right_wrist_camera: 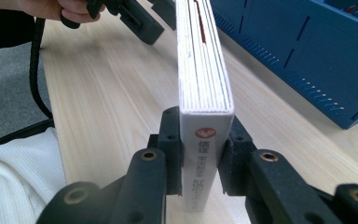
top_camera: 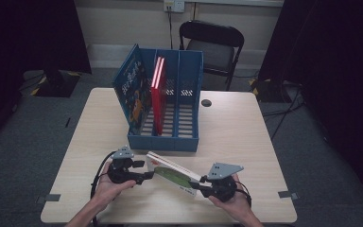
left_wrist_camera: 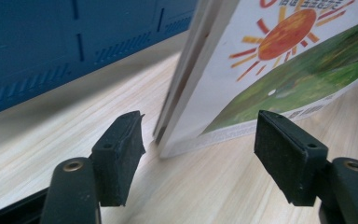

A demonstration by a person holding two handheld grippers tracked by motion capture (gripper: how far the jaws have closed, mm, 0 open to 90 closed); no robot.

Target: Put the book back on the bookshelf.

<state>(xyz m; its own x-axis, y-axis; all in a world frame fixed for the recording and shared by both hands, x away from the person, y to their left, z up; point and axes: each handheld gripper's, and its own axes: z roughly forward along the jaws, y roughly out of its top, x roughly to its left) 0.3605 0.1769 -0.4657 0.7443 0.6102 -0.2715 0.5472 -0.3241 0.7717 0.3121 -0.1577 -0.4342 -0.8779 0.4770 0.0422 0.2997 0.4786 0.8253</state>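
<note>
- Our right gripper (right_wrist_camera: 204,161) is pinching the spine end of the picture book (top_camera: 174,173), one pad (right_wrist_camera: 170,149) flat on each cover, so that end is secure.
- The book stands on its long edge on the counter (top_camera: 99,127), between our two hands, just in front of the blue file rack (top_camera: 170,94).
- Our left gripper (left_wrist_camera: 199,140) is spread, jaws either side of the book's near corner (left_wrist_camera: 186,135) and not touching it; the corner sits closer to the left jaw than the right.
- Before we close, we want that corner centred, so both pads meet the covers together and do not shove the book sideways.
- We judge the bite should go a little deeper than the tip of the corner, or the covers may slip out once we lift.
- The rack already holds a blue book (top_camera: 133,90) leaning in the left slot and a red book (top_camera: 158,94) upright in the next one; the right-hand slots look free.
- If we are filing this one, we lift with both ends level, keep the book upright, and clear the rack's low front wall (top_camera: 163,142) before steering it in.
- We keep the right pinch firm while the left closes.
</note>
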